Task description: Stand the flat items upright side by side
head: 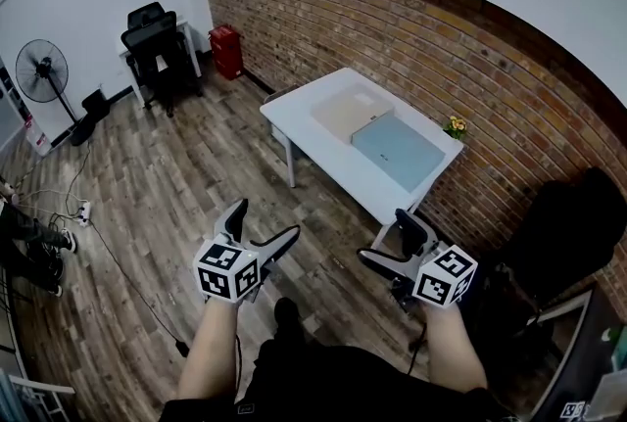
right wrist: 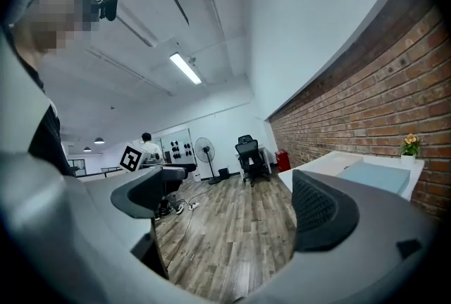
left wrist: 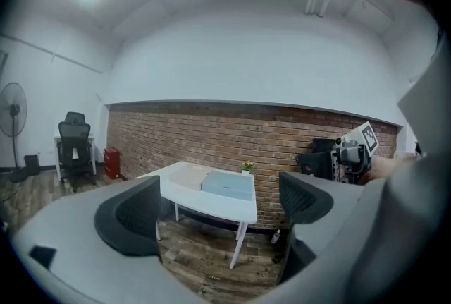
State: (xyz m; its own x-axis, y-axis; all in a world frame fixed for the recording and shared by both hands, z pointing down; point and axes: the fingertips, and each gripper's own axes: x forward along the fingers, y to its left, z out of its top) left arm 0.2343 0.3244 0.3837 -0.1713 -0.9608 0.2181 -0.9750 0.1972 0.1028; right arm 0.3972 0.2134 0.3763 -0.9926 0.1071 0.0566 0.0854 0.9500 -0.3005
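Blue item, beige item flat on table, well apart from you. Left gripper, right gripper gaping, empty. I think thin edges can slip when you tip them.

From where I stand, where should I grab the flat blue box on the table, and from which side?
Probably the blue box's long edge facing the room, coming from the table's open front. It lies flat, with the beige box beside it and the brick wall behind, so that edge looks freest.
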